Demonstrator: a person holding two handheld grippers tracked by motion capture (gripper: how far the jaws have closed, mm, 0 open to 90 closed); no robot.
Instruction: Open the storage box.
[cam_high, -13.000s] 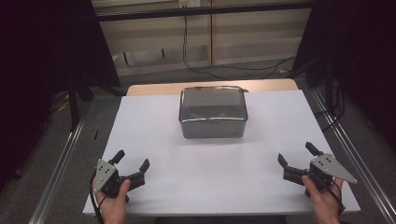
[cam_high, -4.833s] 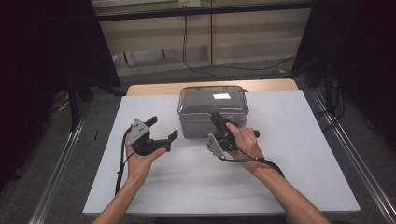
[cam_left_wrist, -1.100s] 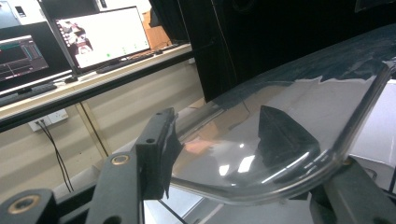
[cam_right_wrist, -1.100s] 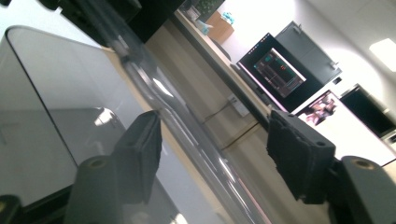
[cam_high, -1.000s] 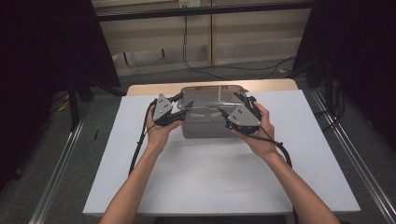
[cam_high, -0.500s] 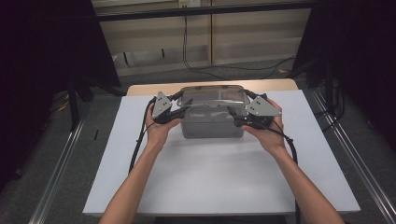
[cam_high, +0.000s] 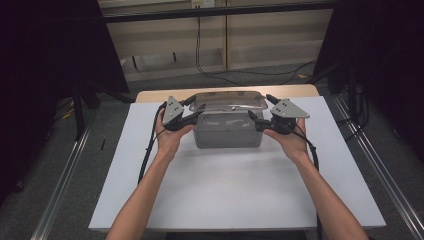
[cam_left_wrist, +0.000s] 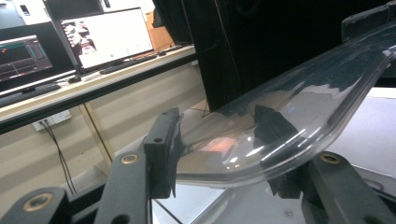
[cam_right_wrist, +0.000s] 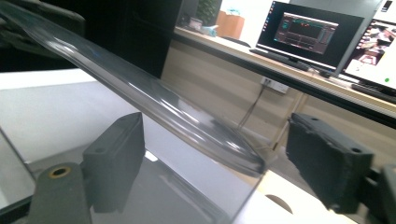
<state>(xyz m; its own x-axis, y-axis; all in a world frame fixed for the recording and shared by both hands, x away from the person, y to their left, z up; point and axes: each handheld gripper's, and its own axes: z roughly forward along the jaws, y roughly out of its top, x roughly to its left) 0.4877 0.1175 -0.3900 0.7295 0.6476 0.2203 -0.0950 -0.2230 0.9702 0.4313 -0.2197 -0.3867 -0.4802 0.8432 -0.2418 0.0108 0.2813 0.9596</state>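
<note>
Left gripper (cam_high: 192, 109) at the left end of the clear lid (cam_high: 227, 101), jaws spread around that end's rim; in the left gripper view (cam_left_wrist: 224, 163) rim lying between both pads, touching or nearly so, firm grip impossible to tell. Right gripper (cam_high: 261, 107) at the lid's right end, jaws set wide; in the right gripper view (cam_right_wrist: 229, 163) lid edge (cam_right_wrist: 154, 105) passing between the pads, clear of both.

From the high view: grey container (cam_high: 227, 131) at the far middle of the white table (cam_high: 240, 195), lid on top, tilted or lifted slightly, a hand (cam_high: 170, 137) at each end.

From the gripper views alone: monitors (cam_left_wrist: 109, 35) on a bench beyond the table, lid surface (cam_left_wrist: 280, 116) curved and reflective.

Container contents impossible to tell.
</note>
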